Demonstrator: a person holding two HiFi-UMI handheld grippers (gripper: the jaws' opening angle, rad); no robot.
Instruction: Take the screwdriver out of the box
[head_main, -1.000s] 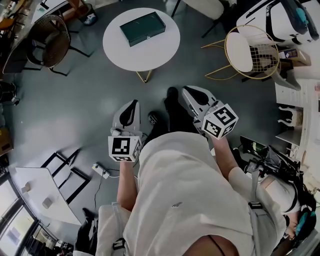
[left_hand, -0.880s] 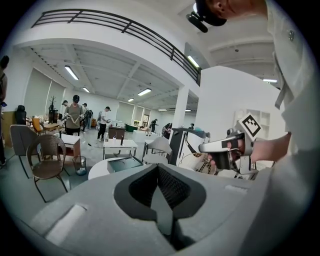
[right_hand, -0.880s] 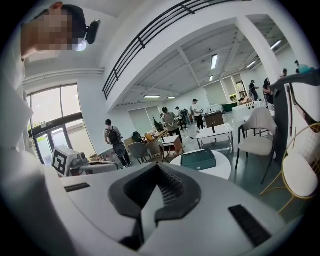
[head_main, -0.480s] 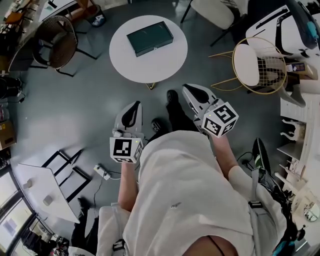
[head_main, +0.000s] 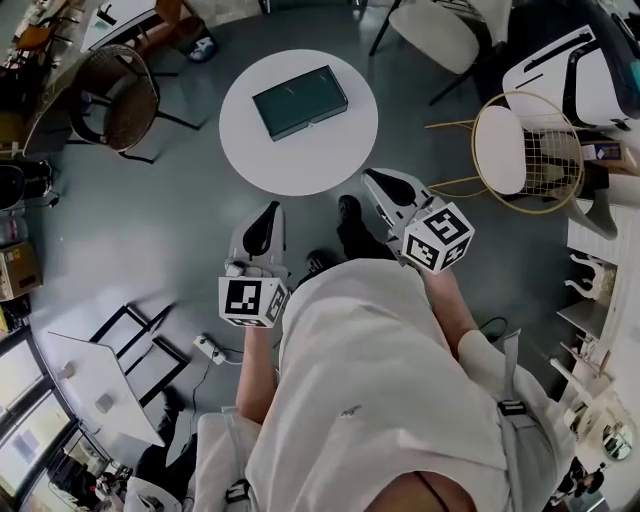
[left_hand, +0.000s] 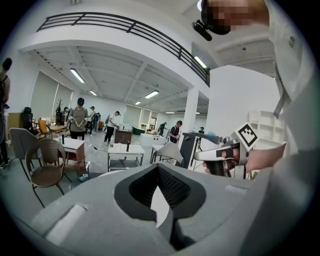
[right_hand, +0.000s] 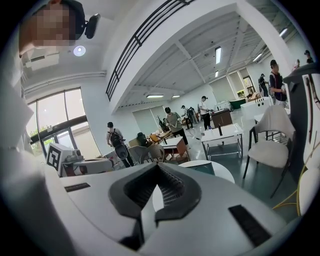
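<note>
We saw the box (head_main: 300, 101), dark green and closed, lying flat on the round white table (head_main: 250, 140). It sat a little past the table's middle toward the far edge and was turned at a slant. With the lid down, the screwdriver itself could not be seen.

Both grippers were held over the grey floor (head_main: 180, 220), short of the table's near edge, and touched neither the table nor the box. In the head view the left gripper (head_main: 271, 208) showed its tip just short of the near edge, left of the edge's middle. The right gripper (head_main: 375, 180) lay close to the near-right part of the edge. Each pointed toward the table, and each marker cube (head_main: 252, 300) sat at the back, over the hand.

In the left gripper view its fingers (left_hand: 172, 192) were pressed together at the tips, with nothing between them. In the right gripper view the fingers (right_hand: 170, 187) were likewise pressed together and empty. The table and the green box showed beyond those closed tips, a little to the right.

Between the two grippers we made out the person's dark shoes (head_main: 348, 212) on the floor. A wicker chair (head_main: 120, 95) stood to the left of the table, and a gold wire chair (head_main: 525, 150) with a white seat stood to its right. A white power strip (head_main: 208, 348) lay on the floor by the left hand.
</note>
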